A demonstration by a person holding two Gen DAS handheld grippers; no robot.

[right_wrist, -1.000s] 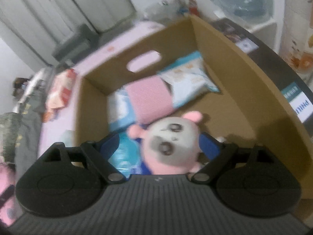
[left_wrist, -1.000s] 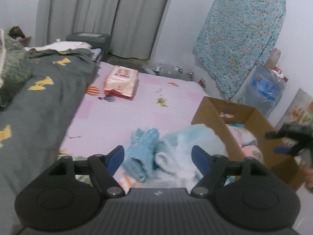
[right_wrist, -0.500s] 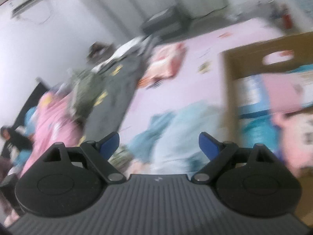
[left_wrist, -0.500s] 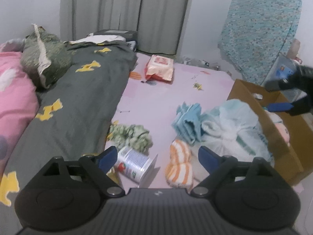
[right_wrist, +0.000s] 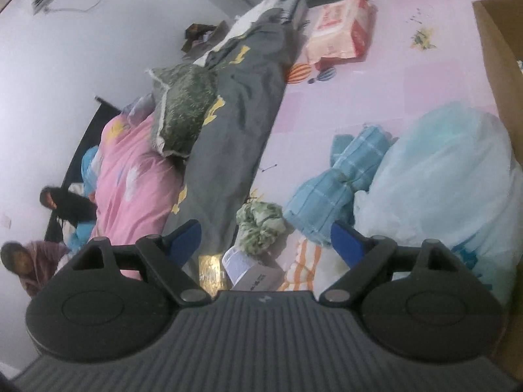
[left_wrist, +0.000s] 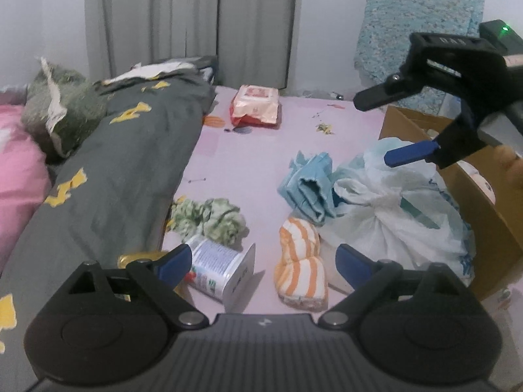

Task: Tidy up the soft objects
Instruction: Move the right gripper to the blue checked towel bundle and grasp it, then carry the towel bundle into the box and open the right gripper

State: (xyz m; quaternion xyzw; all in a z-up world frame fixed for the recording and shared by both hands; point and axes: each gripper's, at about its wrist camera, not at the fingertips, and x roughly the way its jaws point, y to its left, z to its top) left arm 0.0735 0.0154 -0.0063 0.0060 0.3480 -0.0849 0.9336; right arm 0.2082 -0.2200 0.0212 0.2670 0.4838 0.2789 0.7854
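On the pink sheet lie a folded blue towel, an orange-striped soft toy, a crumpled green cloth and a pale plastic bag. The cardboard box stands at the right with plush inside. My left gripper is open and empty above the striped toy. My right gripper is open and empty; it also shows in the left wrist view, high beside the box.
A white can lies on its side near the left fingers. A wipes pack sits farther back. A grey blanket, green pillow and pink duvet fill the left. Two people sit at far left.
My right gripper let go of the plush toy in the box and swung out left over the bed. My left gripper pulled back and up, showing more of the bed.
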